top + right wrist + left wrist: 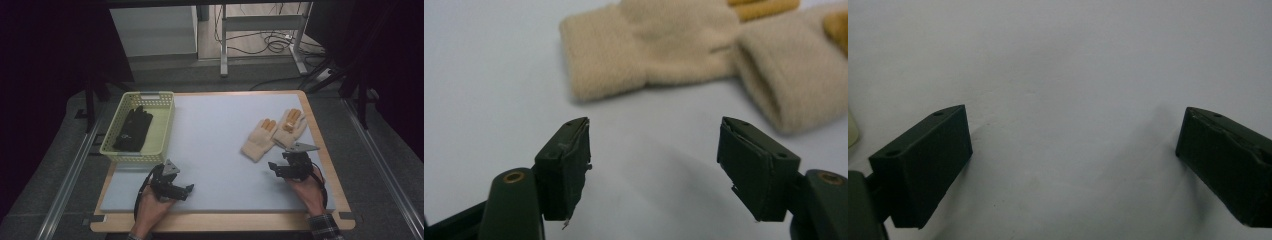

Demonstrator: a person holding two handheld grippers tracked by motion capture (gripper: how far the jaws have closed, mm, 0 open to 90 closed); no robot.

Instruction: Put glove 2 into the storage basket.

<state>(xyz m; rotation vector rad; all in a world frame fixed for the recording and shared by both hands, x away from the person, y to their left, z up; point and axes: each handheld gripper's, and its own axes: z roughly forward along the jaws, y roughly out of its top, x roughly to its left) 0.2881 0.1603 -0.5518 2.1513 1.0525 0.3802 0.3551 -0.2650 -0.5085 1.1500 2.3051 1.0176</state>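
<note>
Right gripper [654, 150]: jaws apart, nothing between, low over grey mat [215, 150], near mat's right front. Just beyond it: two beige gloves [274, 132] with orange fingertips, flat on mat, overlapping, cuffs toward gripper, not touched. Left gripper [1073, 150]: jaws wide, empty, over bare mat at left front. Behind it: yellow basket [162, 125] holding black gloves [134, 129].

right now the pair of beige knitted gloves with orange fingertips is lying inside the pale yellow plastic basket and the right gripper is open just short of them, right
Not quite. The beige knitted gloves with orange fingertips lie on the grey table mat, not in the pale yellow plastic basket, which holds black gloves. The high view shows it. The right gripper is open just short of them.
</note>
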